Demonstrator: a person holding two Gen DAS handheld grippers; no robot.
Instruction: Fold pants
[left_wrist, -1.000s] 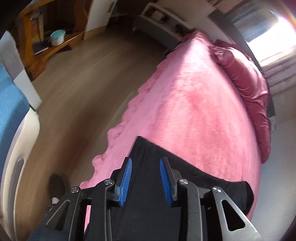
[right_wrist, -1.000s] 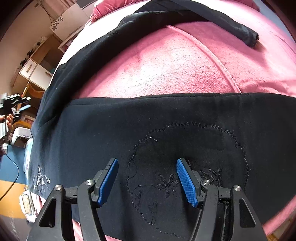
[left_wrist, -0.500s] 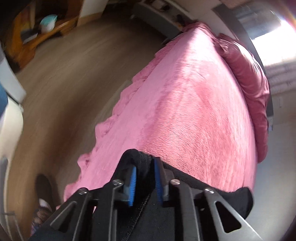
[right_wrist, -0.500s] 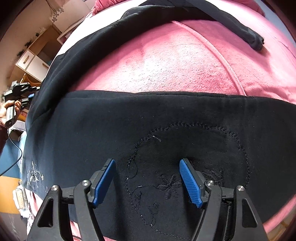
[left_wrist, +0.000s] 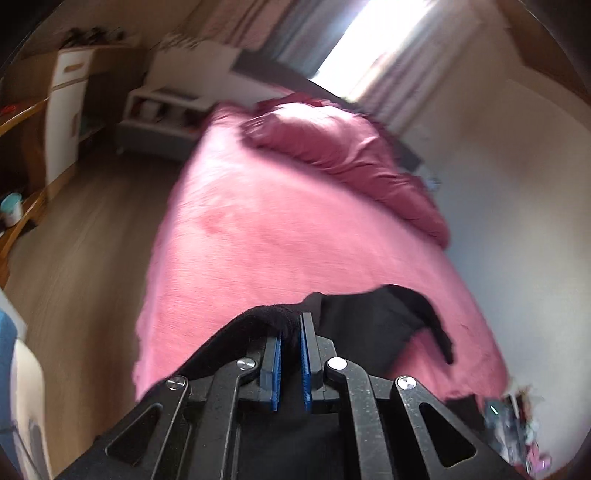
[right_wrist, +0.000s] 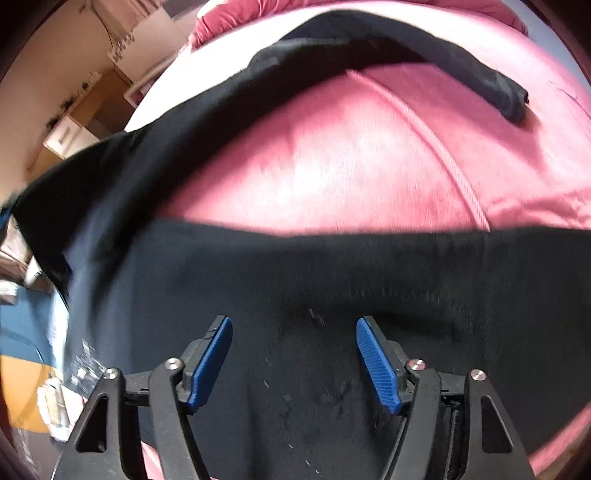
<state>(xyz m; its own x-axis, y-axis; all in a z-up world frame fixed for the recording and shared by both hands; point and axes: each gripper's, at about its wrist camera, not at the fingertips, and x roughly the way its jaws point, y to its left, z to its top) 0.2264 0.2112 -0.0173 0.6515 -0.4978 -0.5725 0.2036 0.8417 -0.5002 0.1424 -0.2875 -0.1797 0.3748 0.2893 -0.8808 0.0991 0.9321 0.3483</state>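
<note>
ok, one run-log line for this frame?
step: fold pants | left hand-held gripper: shut on black pants edge | right hand-held gripper: open above pants | surface: pink bed

You can count one pair of black pants (right_wrist: 332, 280) on one pink bed (left_wrist: 295, 229). One dark pink blanket (left_wrist: 332, 147) lies bunched at the far end. You hold two claws, the left claw (left_wrist: 291, 354) and the right claw (right_wrist: 294, 360), each with two blue pads (right_wrist: 376, 365).

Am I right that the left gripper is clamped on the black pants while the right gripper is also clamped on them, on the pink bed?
Not quite: the right gripper is open above the pants, as the right wrist view shows. The left gripper is indeed clamped on them, on the pink bed.
</note>
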